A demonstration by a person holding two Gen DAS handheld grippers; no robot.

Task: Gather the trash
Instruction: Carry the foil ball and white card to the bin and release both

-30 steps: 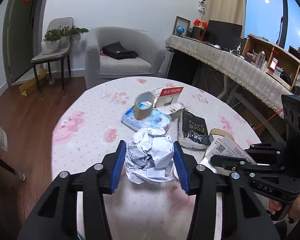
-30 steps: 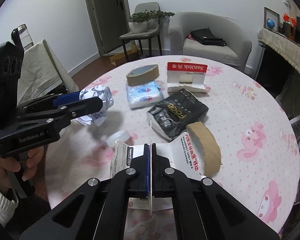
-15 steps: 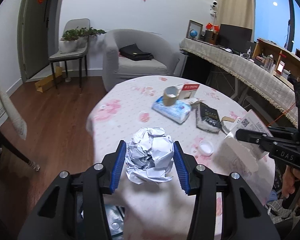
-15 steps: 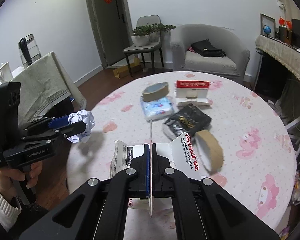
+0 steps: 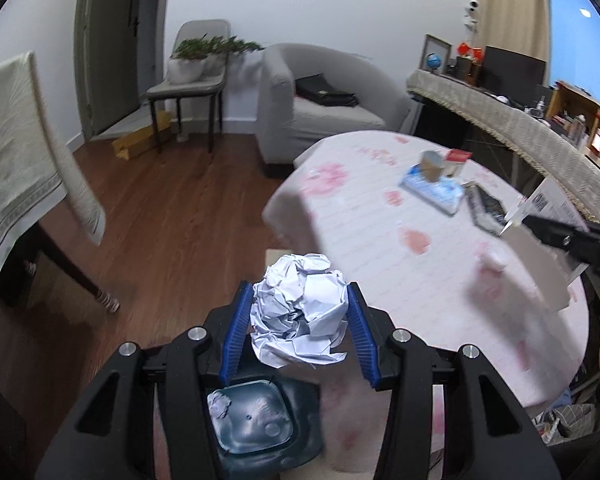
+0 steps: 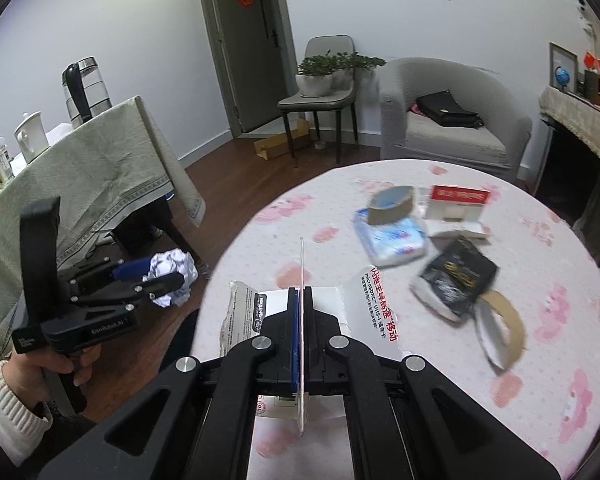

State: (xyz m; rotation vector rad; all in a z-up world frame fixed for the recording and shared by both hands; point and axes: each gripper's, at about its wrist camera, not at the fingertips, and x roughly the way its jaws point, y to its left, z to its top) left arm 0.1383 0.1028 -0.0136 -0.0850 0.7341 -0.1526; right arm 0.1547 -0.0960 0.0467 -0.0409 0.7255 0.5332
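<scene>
My left gripper (image 5: 298,330) is shut on a crumpled white paper ball (image 5: 300,326) and holds it off the table's left edge, above a dark bin (image 5: 256,424) on the floor. It also shows in the right wrist view (image 6: 156,278), with the ball (image 6: 172,270) in it. My right gripper (image 6: 301,312) is shut on a torn white cardboard package (image 6: 356,300), held edge-on above the table (image 6: 540,360). A tape roll (image 6: 392,204), a tissue pack (image 6: 392,236), a black pouch (image 6: 456,276), a brown ring (image 6: 504,328) and a red-and-white box (image 6: 456,204) lie on the table.
A cloth-covered table (image 6: 80,184) with a kettle (image 6: 84,92) stands to the left. A grey armchair (image 6: 448,120) and a chair with plants (image 6: 324,76) stand behind. A small white lid (image 5: 496,260) lies near the table's edge. The floor (image 5: 160,208) is wooden.
My left gripper carried the paper ball left, off the table to above the bin. My right gripper lifted the cardboard package and drew back from the table.
</scene>
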